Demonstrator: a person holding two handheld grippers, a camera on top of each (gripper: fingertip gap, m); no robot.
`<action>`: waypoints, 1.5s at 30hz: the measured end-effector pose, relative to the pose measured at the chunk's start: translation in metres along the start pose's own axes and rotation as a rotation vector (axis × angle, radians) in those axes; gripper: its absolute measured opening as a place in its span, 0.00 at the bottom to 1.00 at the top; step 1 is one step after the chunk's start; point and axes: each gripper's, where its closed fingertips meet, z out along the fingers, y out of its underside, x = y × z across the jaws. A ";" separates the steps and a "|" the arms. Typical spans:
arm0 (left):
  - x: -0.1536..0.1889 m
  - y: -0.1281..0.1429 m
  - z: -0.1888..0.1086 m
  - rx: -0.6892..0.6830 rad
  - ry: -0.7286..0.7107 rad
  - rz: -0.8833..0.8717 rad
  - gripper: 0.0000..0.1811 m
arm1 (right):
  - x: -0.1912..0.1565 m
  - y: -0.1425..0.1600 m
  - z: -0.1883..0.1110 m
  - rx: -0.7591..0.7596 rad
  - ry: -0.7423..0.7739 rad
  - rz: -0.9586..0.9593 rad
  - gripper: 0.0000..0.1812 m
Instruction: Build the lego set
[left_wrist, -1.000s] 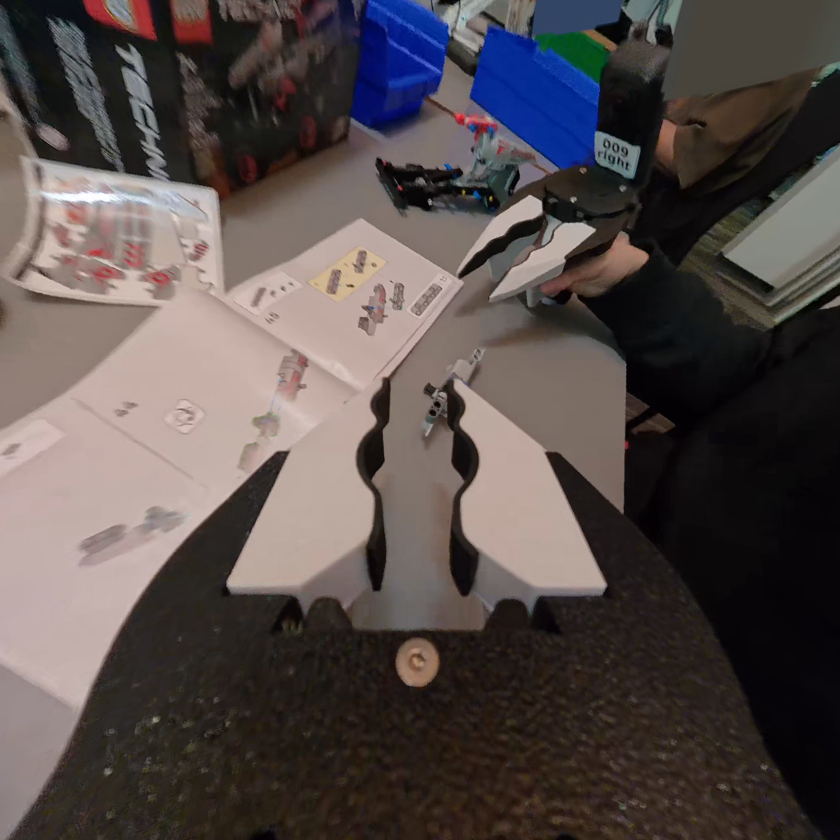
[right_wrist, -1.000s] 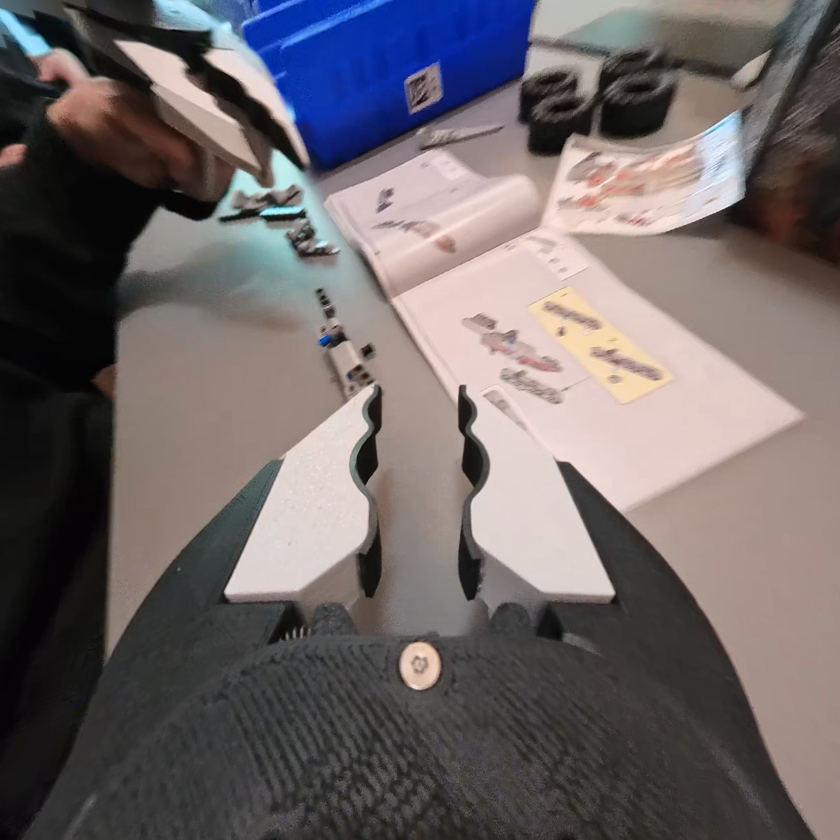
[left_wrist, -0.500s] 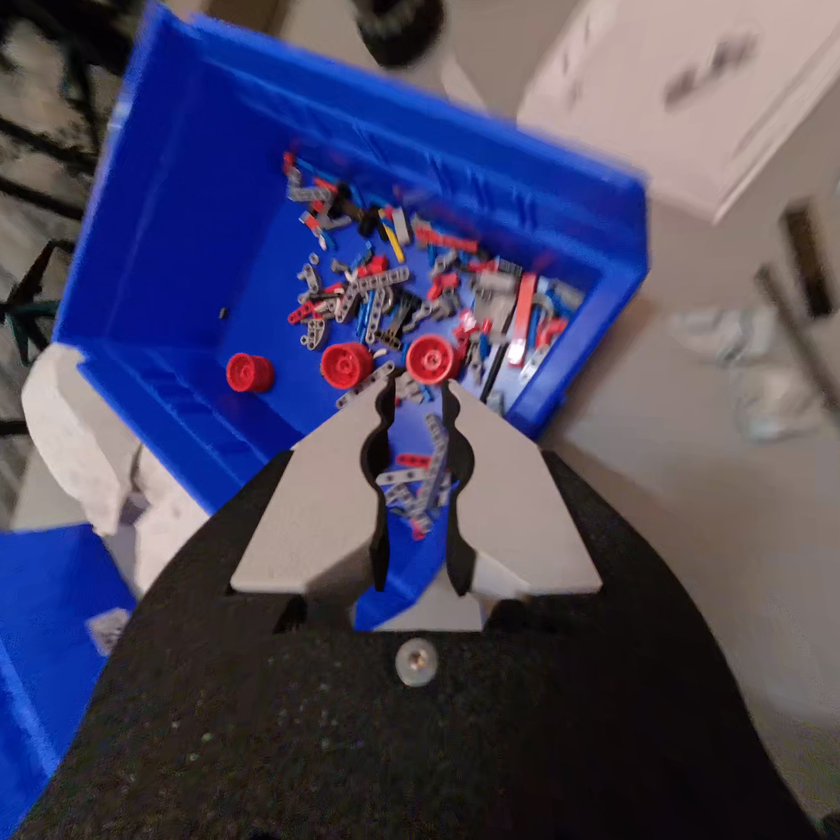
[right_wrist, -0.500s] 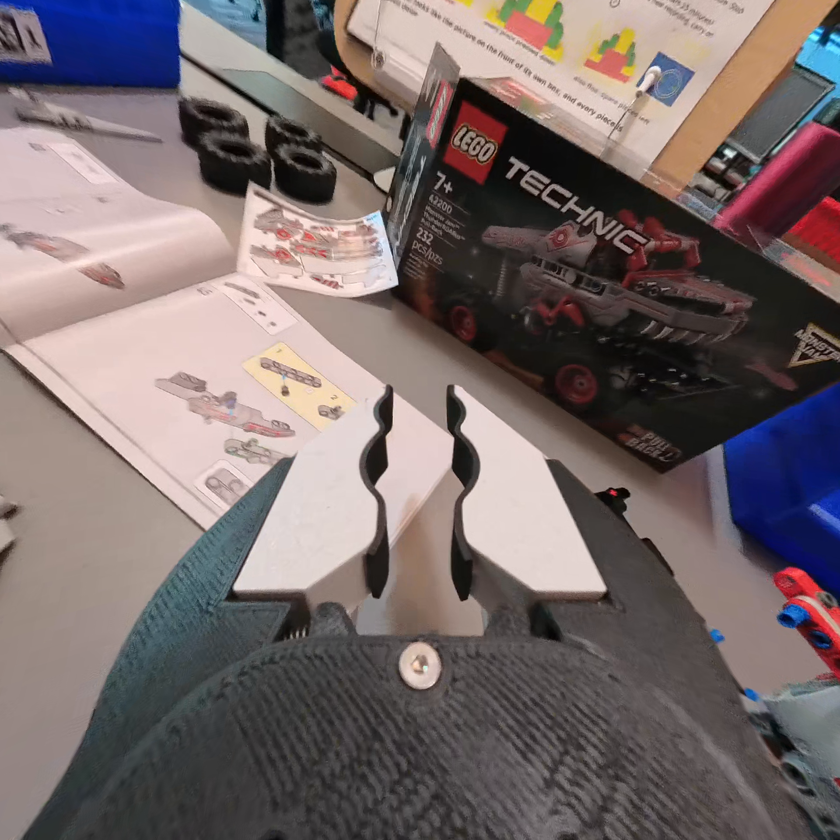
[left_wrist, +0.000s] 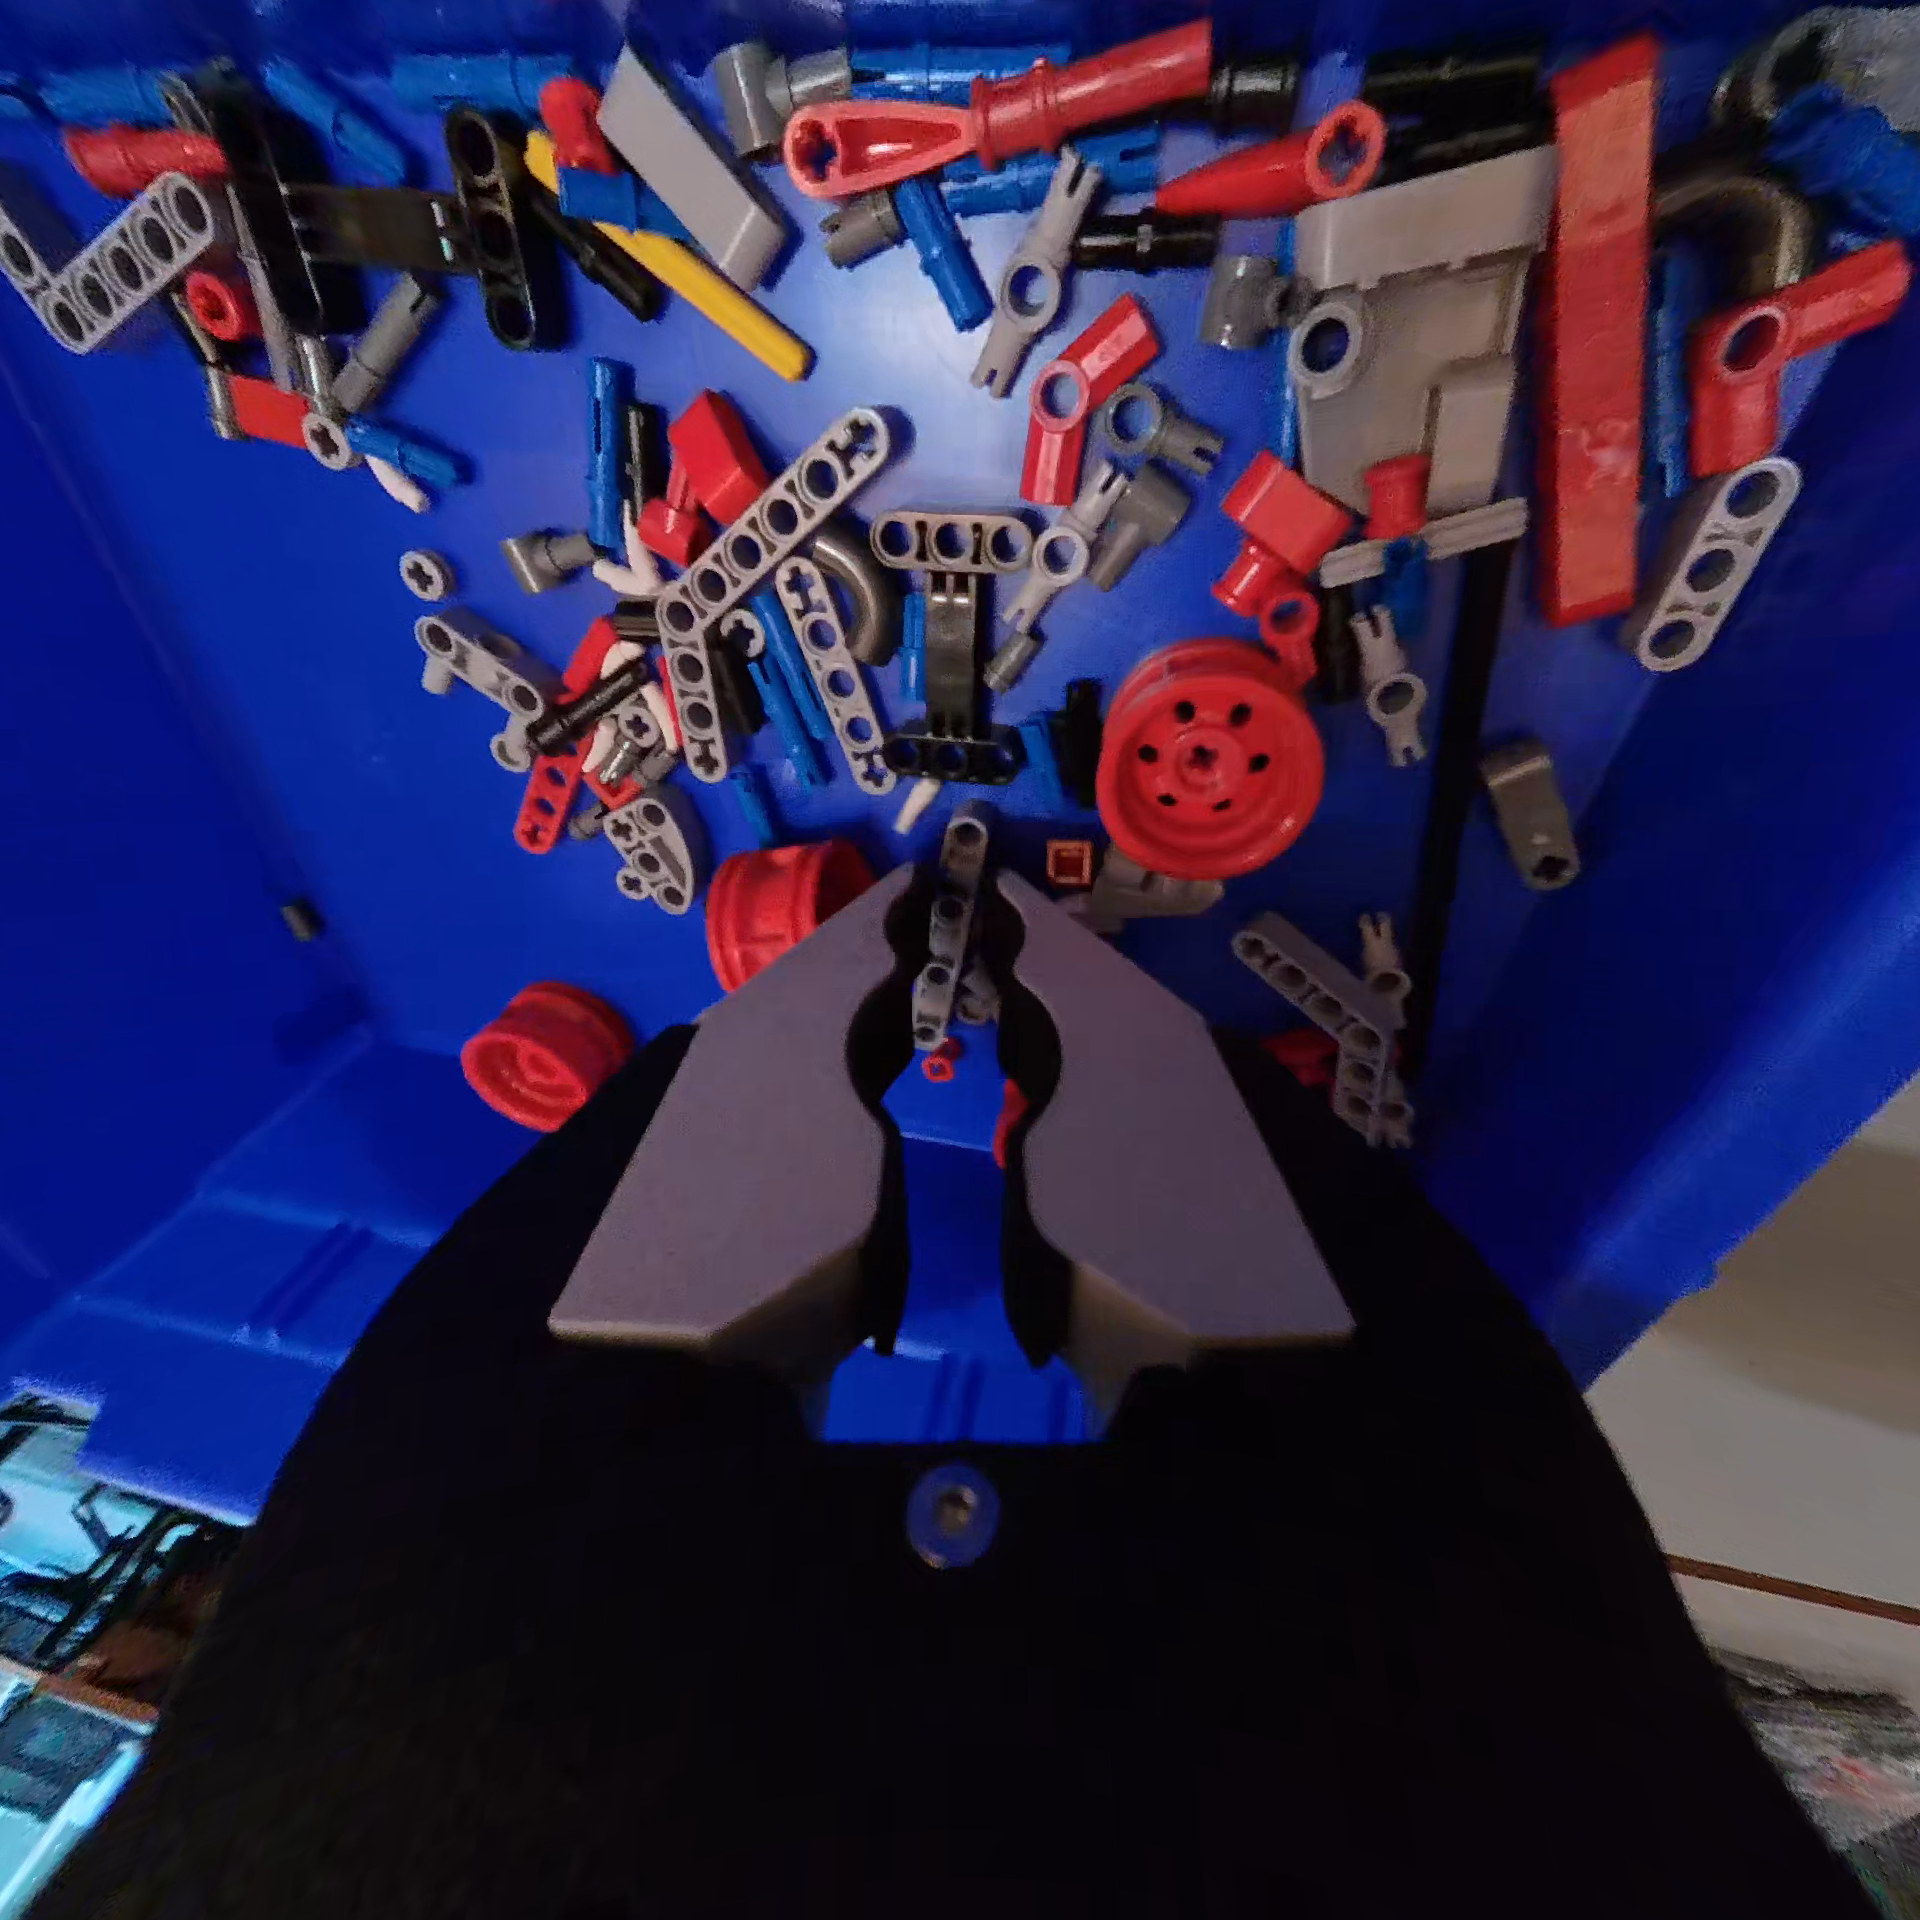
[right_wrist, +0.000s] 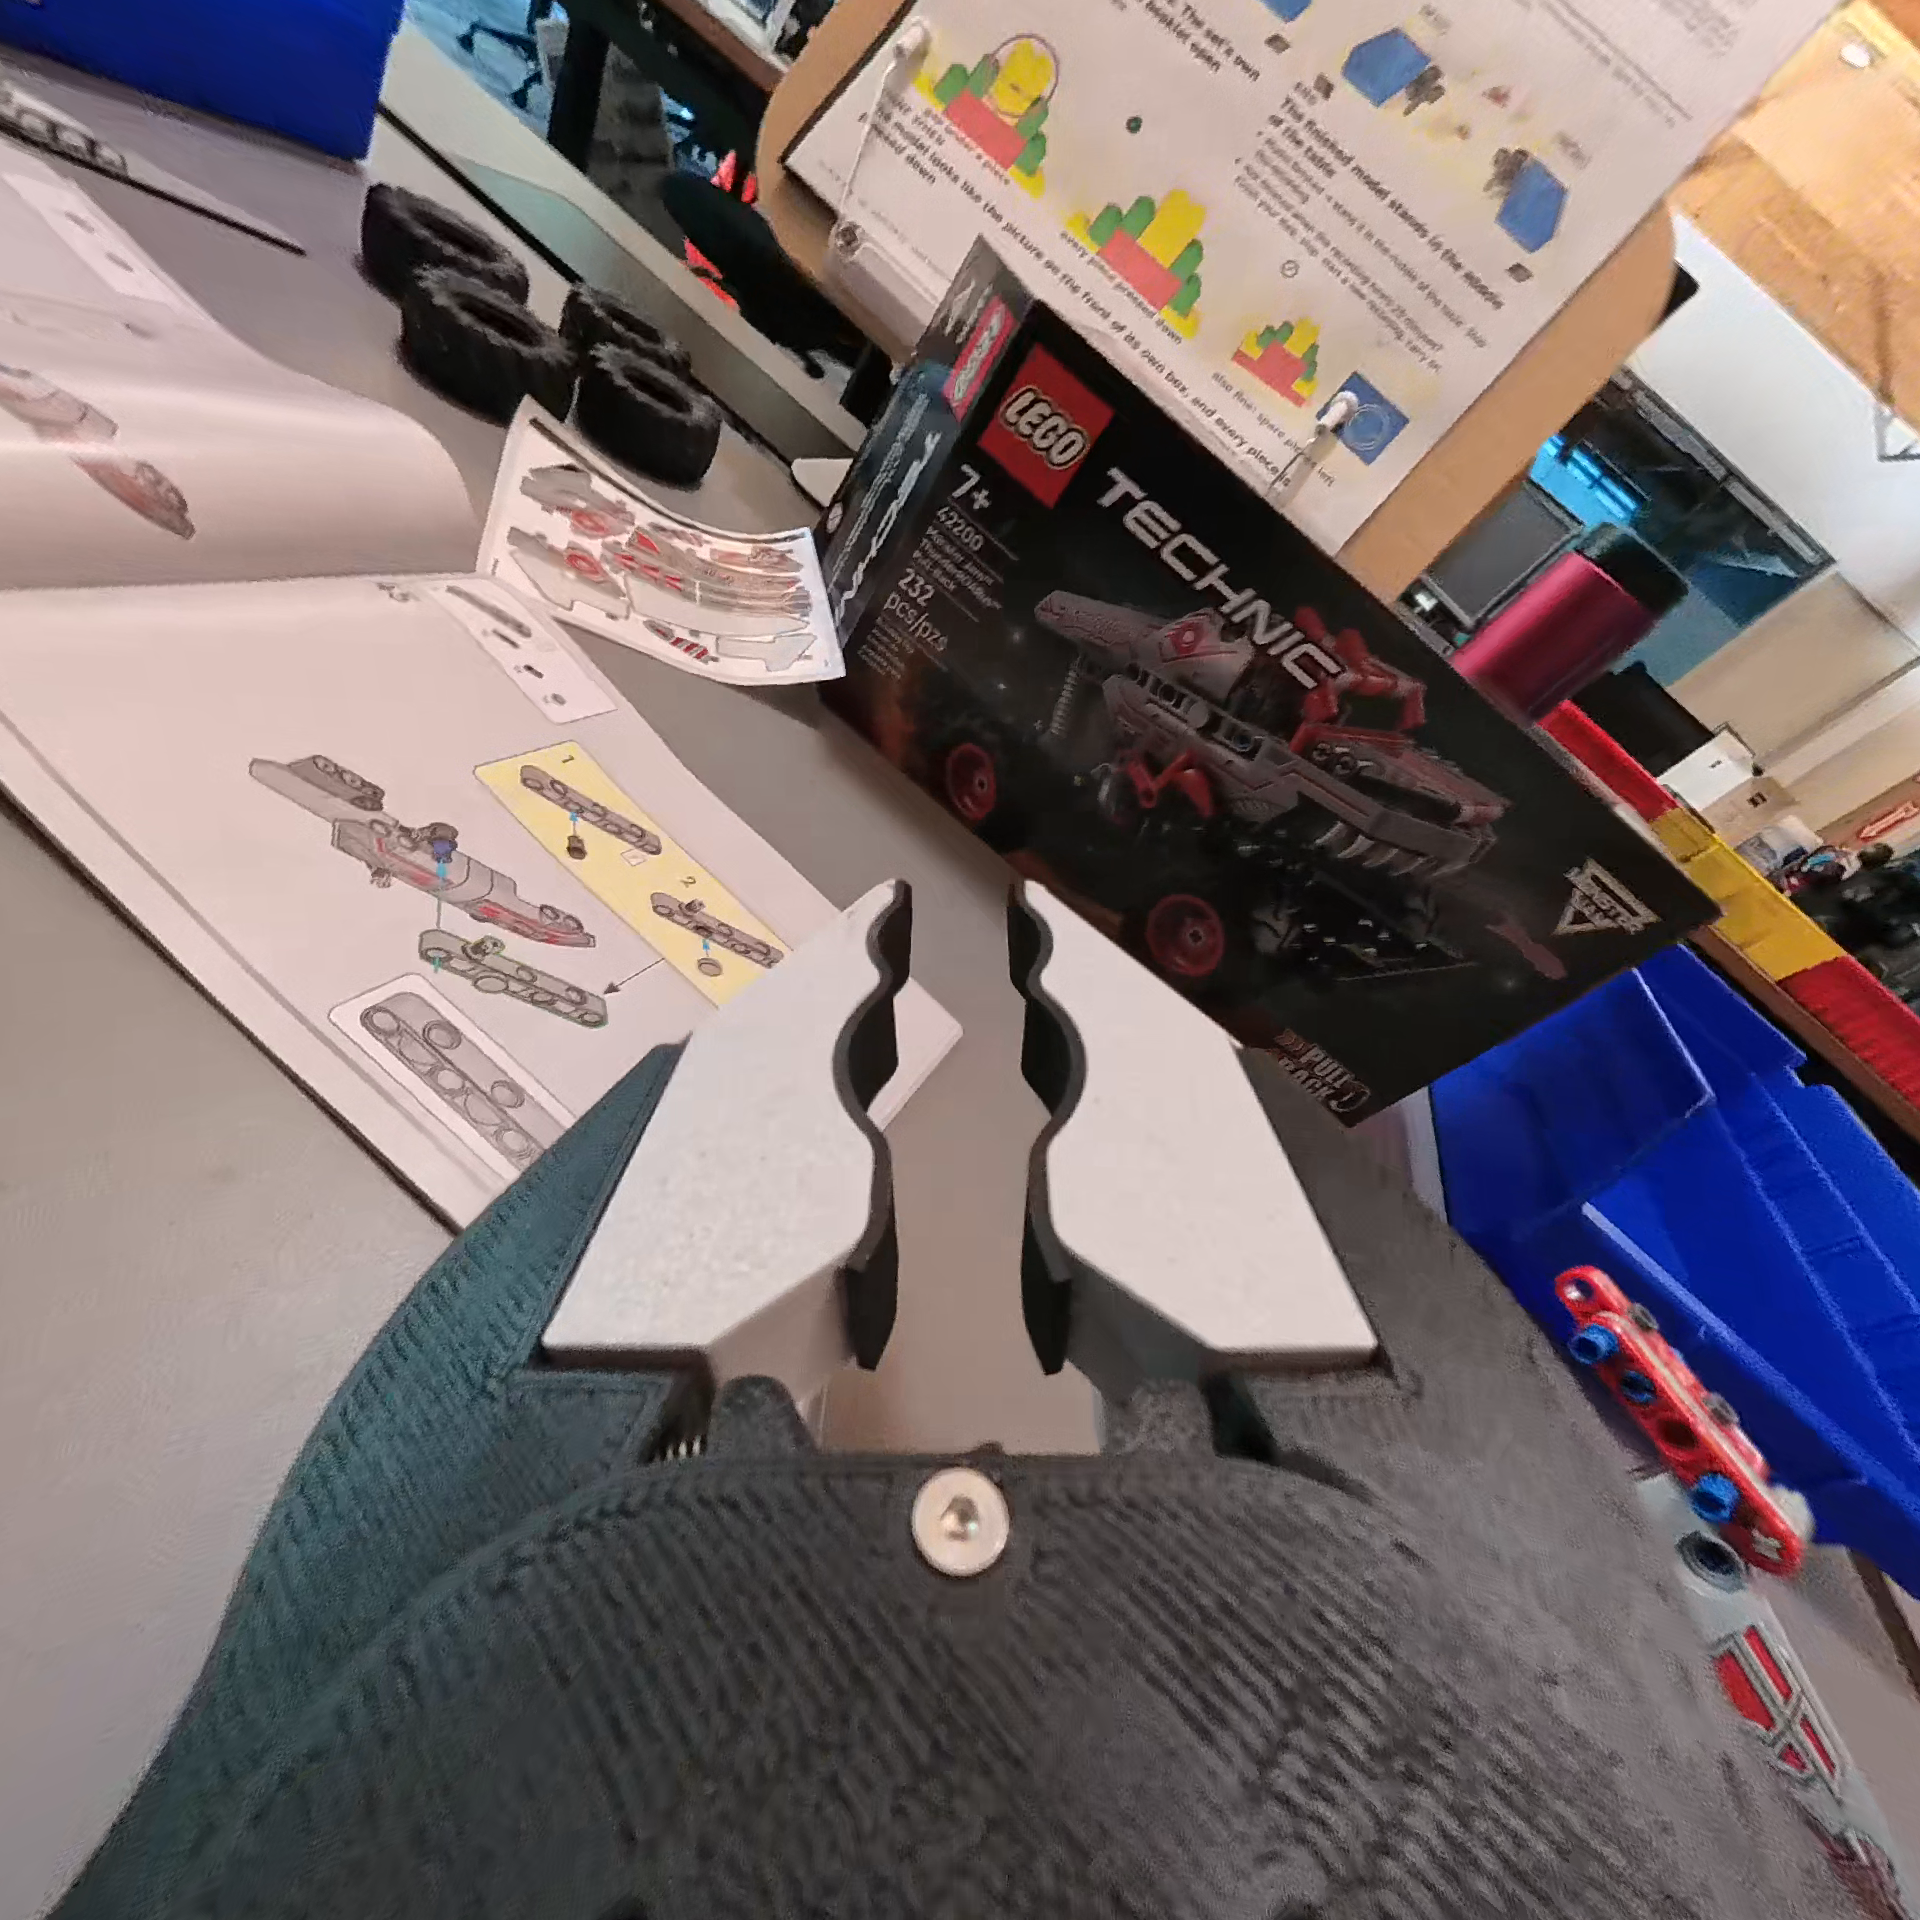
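In the left wrist view my left gripper (left_wrist: 958, 878) is low inside a blue bin (left_wrist: 208, 727) of loose Technic parts. Its tips straddle a grey beam (left_wrist: 948, 925) that lies lengthwise between them. The jaws are narrow, and a thin gap shows on each side of the beam. In the right wrist view my right gripper (right_wrist: 959, 904) is open and empty. It hangs over the grey table and points at the set's box (right_wrist: 1247, 727). The open instruction booklet (right_wrist: 416, 831) lies to its left. A partly built red and grey model (right_wrist: 1662, 1403) sits at the lower right.
Red wheel hubs (left_wrist: 1210, 769) and several red, blue, black and grey pieces crowd the bin floor around the beam. On the table are black tyres (right_wrist: 540, 332), a sticker sheet (right_wrist: 665, 571) and another blue bin (right_wrist: 1714, 1195) at the right. The left gripper's tips are roughly 55 cm from the right gripper's.
My left gripper has left the table, swung over the blue bin and dropped into it, and its jaws have narrowed around the grey beam. My right gripper has turned from the table parts to the box.
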 end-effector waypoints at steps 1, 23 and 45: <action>0.002 0.003 -0.001 -0.019 0.020 -0.020 0.03 | -0.002 0.001 0.001 -0.006 -0.003 -0.019 0.09; 0.131 -0.230 -0.195 0.871 0.060 -0.325 0.03 | -0.085 -0.083 -0.043 0.325 -0.553 0.160 0.14; 0.099 -0.417 -0.110 0.885 0.052 -0.257 0.03 | -0.083 -0.058 -0.018 0.189 -1.006 0.069 0.08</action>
